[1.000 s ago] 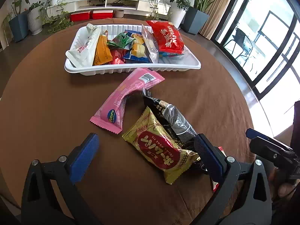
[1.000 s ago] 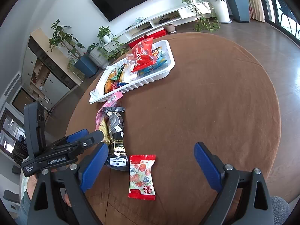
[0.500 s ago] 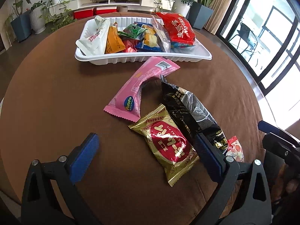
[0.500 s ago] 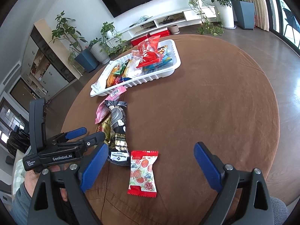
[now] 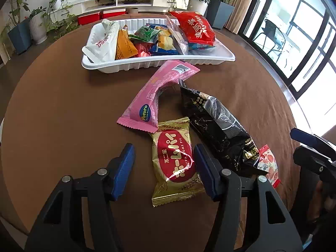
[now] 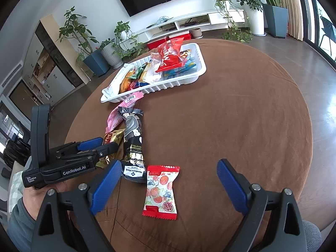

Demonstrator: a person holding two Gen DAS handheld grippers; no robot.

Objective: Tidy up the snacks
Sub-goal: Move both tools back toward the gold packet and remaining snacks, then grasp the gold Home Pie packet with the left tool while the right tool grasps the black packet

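Observation:
My left gripper (image 5: 163,159) is open, its fingers on either side of a gold and red pie packet (image 5: 175,163) lying on the brown table; they do not grip it. A pink packet (image 5: 155,98), a black packet (image 5: 214,124) and a small strawberry candy bag (image 5: 267,166) lie beside it. A white tray (image 5: 159,64) holds several snacks at the far side. My right gripper (image 6: 168,180) is open above the candy bag (image 6: 161,191), which lies between its fingers. The left gripper (image 6: 92,147) also shows in the right wrist view.
The round table (image 6: 241,126) has a brown cloth. Potted plants (image 6: 117,42) and a low white shelf (image 6: 189,23) stand behind it. Glass doors (image 5: 304,42) are on the right.
My left gripper has narrowed its jaws and shifted right, so the gold packet now lies between its fingers. The right gripper has barely moved.

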